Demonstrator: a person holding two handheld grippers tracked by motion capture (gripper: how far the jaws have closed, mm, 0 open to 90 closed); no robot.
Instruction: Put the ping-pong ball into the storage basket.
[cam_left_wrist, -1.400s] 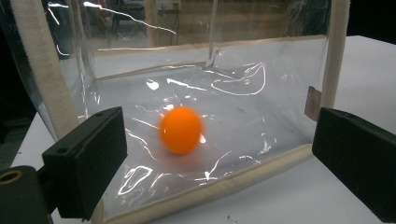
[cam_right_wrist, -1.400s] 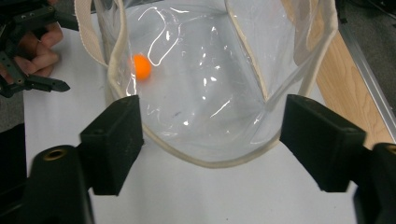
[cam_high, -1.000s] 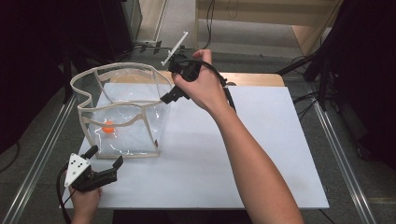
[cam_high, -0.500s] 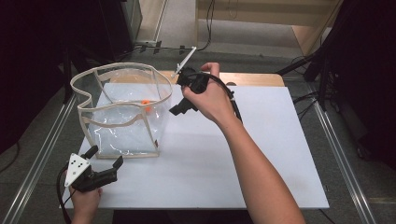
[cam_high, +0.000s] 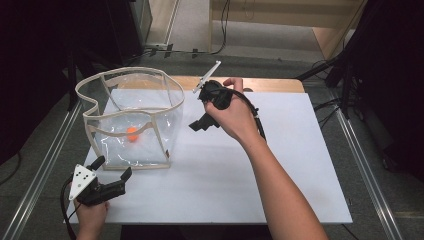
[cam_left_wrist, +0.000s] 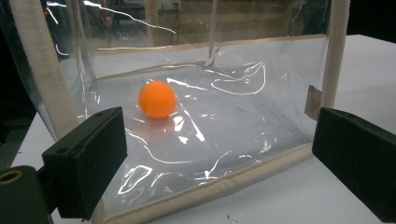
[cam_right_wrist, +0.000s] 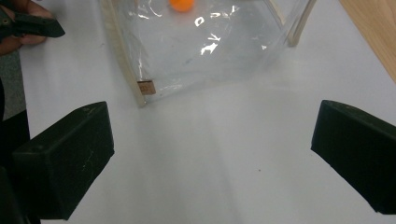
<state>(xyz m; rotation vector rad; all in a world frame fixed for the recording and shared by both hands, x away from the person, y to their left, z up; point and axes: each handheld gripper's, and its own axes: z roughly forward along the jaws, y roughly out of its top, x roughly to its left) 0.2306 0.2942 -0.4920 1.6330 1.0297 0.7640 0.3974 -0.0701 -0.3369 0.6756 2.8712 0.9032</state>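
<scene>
A: Where's the ball (cam_left_wrist: 158, 99)?

B: On the floor of the clear bag (cam_high: 165, 95), nearer its left wall, with nothing gripping it. The bag stands upright on the white table (cam_high: 280, 170), its cloth-trimmed mouth open.

A: And the two grippers?

B: The left gripper (cam_high: 114, 175) sits low at the table's near left corner, jaws spread wide and empty, pointing at the bag's front wall just beside the bottom seam. The right gripper (cam_high: 199, 124) hangs above the table just right of the bag, jaws also wide apart with nothing between them; its own view looks down on bare table and the bag's corner.

A: What could go wrong from here?

B: I'd say the bag itself. It's thin film on a soft frame, so a nudge from either gripper could buckle a wall or tip it, and the ball would roll. The mouth already sags on the left. Going in for the ball from above, the right gripper could catch the rim. And a round, smooth ball may squirt out if the jaws close off-centre.

A: The left one?

B: Close enough to snag the seam if it pushes forward carelessly.
</scene>
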